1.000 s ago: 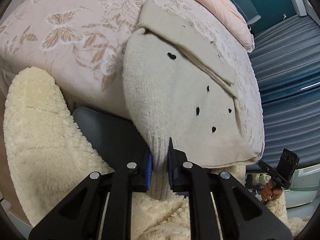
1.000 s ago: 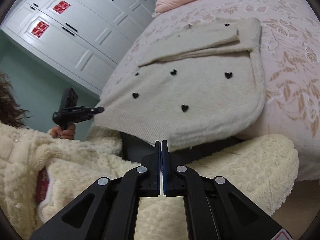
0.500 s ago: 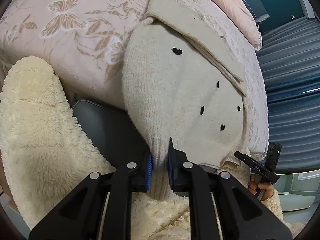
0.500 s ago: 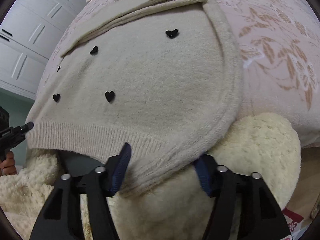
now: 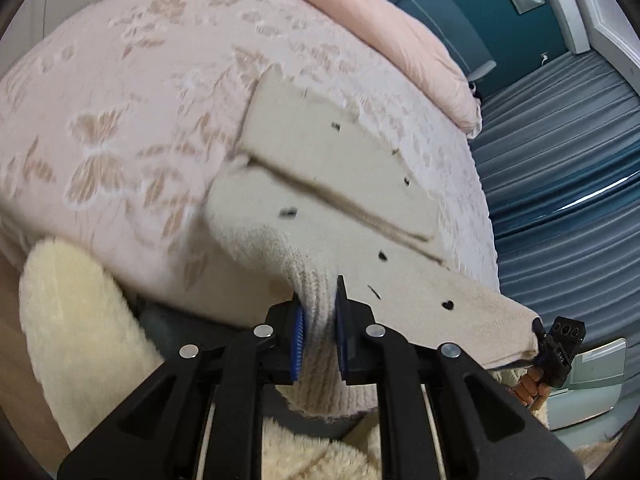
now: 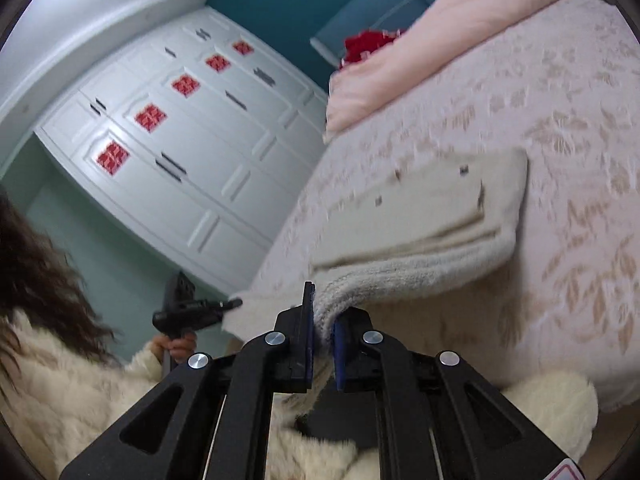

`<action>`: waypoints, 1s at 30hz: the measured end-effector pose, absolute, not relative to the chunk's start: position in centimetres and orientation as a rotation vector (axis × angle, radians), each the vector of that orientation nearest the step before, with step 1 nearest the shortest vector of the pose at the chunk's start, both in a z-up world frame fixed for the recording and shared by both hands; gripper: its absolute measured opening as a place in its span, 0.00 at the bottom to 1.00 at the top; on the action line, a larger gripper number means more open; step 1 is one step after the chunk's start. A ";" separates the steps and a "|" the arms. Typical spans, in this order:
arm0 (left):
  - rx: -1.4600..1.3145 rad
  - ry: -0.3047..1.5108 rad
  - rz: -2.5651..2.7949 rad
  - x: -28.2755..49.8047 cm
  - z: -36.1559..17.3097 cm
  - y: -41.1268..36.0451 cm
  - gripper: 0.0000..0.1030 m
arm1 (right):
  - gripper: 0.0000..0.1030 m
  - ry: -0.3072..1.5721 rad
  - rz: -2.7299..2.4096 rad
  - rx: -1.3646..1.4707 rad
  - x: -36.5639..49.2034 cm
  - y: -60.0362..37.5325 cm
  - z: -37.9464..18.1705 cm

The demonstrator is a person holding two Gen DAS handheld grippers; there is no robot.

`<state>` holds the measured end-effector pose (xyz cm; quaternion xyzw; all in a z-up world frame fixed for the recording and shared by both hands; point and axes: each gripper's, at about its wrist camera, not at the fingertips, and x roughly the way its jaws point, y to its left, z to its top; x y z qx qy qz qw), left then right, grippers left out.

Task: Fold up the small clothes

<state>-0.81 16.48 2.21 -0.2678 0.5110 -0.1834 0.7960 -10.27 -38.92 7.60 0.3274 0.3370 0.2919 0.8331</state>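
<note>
A cream knit sweater (image 5: 320,184) with small black hearts lies on the pink bed, sleeves folded across it. My left gripper (image 5: 318,322) is shut on its ribbed hem at one lower corner. My right gripper (image 6: 322,330) is shut on the hem at the other corner; it also shows in the left wrist view (image 5: 554,346) at the far right. The left gripper shows in the right wrist view (image 6: 196,312), held in a hand. The hem edge is lifted off the bed between both grippers. The sweater (image 6: 432,216) looks blurred in the right wrist view.
The bed (image 5: 120,120) has a pink butterfly-print cover and a pink duvet (image 6: 440,40) at its head. White wardrobe doors (image 6: 180,152) stand to the left. The person's fluffy cream sleeves (image 5: 68,340) sit below the grippers. Grey-blue floor (image 5: 560,160) lies to the right.
My right gripper, open around the hem half a second ago, has shut on it. Both grippers have lifted the hem up and toward the head of the bed.
</note>
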 end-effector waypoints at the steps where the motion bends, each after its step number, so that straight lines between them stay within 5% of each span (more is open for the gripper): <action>1: -0.570 1.059 -0.404 1.4 2.9 16.3 0.12 | 0.08 0.666 0.599 0.737 -8.1 -39.6 7.7; 3: -0.519 0.999 -0.379 5.9 3.5 15.3 0.19 | 0.11 0.633 0.476 0.780 -3.3 -40.4 6.5; 4: -0.500 0.983 -0.348 8.1 3.2 14.7 0.34 | 0.20 0.648 0.388 0.784 -0.8 -40.8 5.3; 5: -0.479 0.978 -0.285 10.1 2.6 14.1 0.64 | 0.27 0.679 0.284 0.782 1.5 -41.1 3.9; 6: -0.442 0.975 -0.201 11.8 2.0 13.8 0.75 | 0.39 0.728 0.158 0.782 3.3 -41.2 2.3; 9: -0.398 1.000 -0.135 14.5 0.5 13.4 0.78 | 0.43 0.781 -0.001 0.772 5.2 -40.6 0.1; 10: -0.419 1.006 -0.149 14.6 0.4 13.5 0.79 | 0.55 0.774 -0.006 0.756 5.0 -40.0 -0.1; 12: -0.454 0.992 -0.200 14.5 -0.1 14.3 0.87 | 0.64 0.762 -0.030 0.684 3.8 -39.0 -0.7; 21: -0.356 1.071 -0.223 19.9 -5.0 10.8 0.89 | 0.70 0.896 -0.159 0.494 8.0 -38.7 -4.5; 24: -0.330 1.107 -0.229 22.6 -6.6 9.2 0.88 | 0.72 0.927 -0.163 0.453 11.4 -38.6 -5.1; 25: -0.326 1.125 -0.242 23.4 -7.2 8.7 0.82 | 0.72 0.945 -0.164 0.444 12.3 -38.3 -5.4; 27: -0.308 1.188 -0.238 24.8 -8.7 7.8 0.55 | 0.72 0.989 -0.185 0.428 14.0 -38.0 -6.6; 28: -0.290 1.220 -0.218 25.2 -9.4 7.6 0.26 | 0.66 1.012 -0.197 0.424 14.6 -37.9 -7.4; 29: -0.262 1.229 -0.190 25.2 -9.6 7.5 0.11 | 0.56 1.030 -0.204 0.415 14.8 -37.6 -7.8; 30: -0.263 1.218 -0.196 25.0 -9.4 7.6 0.10 | 0.17 1.034 -0.193 0.405 14.8 -37.3 -8.0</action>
